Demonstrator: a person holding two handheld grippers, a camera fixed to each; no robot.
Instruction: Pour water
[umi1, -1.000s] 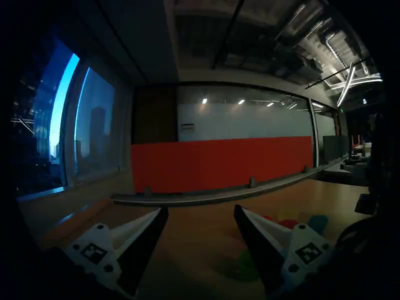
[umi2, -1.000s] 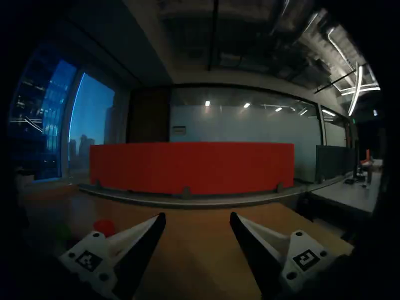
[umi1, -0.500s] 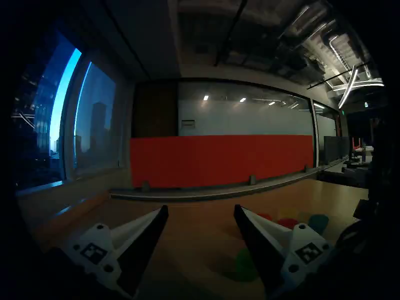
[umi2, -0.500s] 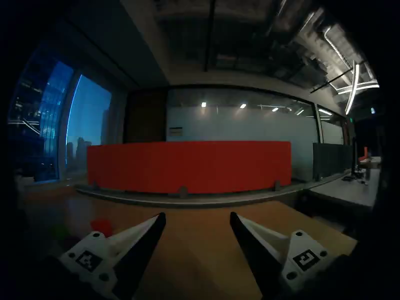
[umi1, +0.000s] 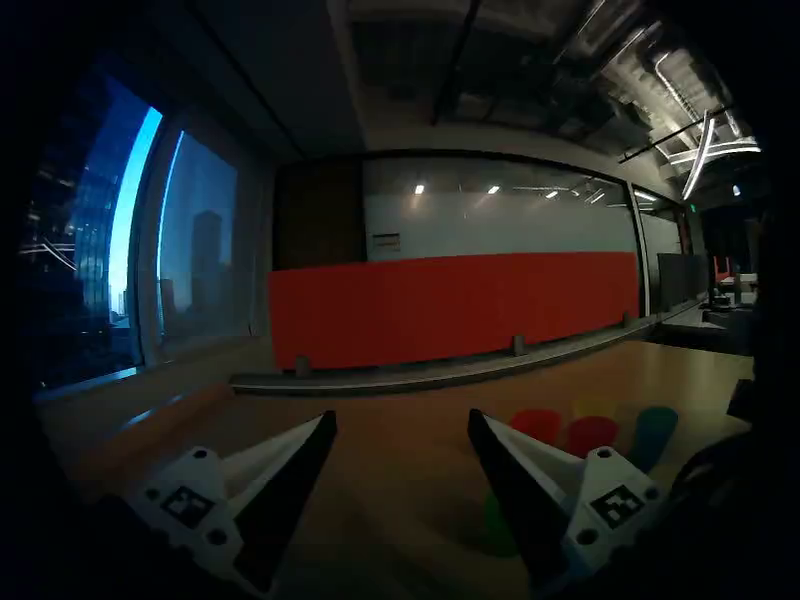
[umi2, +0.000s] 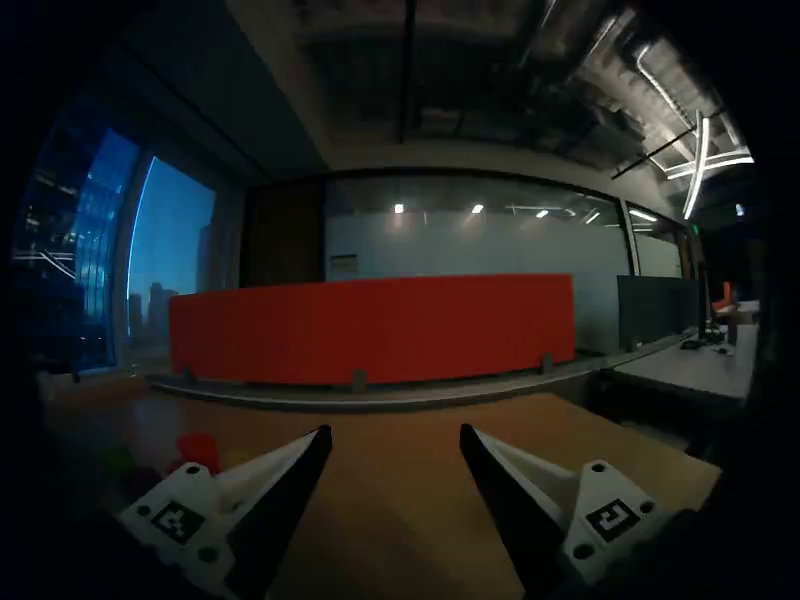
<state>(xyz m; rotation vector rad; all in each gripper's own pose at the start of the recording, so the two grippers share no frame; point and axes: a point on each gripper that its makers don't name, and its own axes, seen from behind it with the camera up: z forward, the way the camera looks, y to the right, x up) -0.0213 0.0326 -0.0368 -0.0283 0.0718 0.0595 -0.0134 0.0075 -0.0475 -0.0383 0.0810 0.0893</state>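
Held the left gripper (umi1: 400, 414) and the right gripper (umi2: 395, 429) low over a smooth wooden worktop (umi1: 400, 480) in dim dusk light, fingers of both spread wide and gripping nothing. Found a cluster of small round cups (umi1: 590, 435) in red, teal, yellow and green, standing just right of the left gripper, with a flat red partition (umi1: 450, 305) far behind. Judged them light, stiff, smooth-walled plastic, easily tipped; best taken gently across the mid-wall.

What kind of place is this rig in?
Probably an open-plan office at dusk: a long wooden desk with a red divider panel, a glass partition wall behind it, and tall windows onto city towers.
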